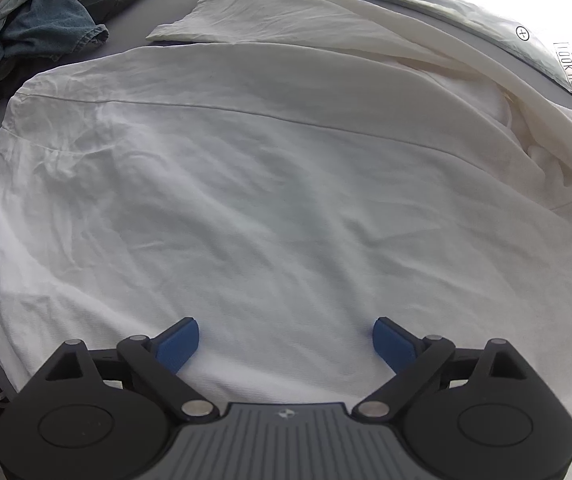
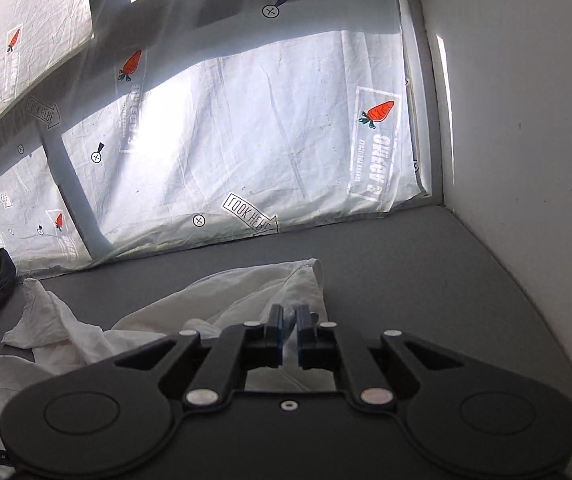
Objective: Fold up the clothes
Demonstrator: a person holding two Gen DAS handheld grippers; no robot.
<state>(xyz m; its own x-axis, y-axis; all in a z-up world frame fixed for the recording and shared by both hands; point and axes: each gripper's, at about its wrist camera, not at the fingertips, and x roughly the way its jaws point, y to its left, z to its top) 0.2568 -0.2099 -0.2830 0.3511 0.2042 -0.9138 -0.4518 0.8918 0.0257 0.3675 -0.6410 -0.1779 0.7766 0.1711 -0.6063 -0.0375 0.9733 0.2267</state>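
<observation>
— So, where's the shirt [image 1: 246,200]?
— White, spread flat on a grey table [image 2: 425,272], filling the left cam view. Sleeve [image 1: 254,8] lies at the far side.
— Left gripper [image 1: 286,340]?
— Jaws wide apart just above the cloth, nothing between them.
— Right gripper [image 2: 289,328]?
— Clenched on a bit of shirt edge, lifted off the table.
— Anything else?
— Pile of dark clothes [image 1: 38,28] at far left; printed sheet [image 2: 246,140] over the window.

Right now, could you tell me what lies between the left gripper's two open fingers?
Only the white shirt lies there, spread flat beneath the left gripper; its pads touch nothing, as the left wrist view shows.
</observation>
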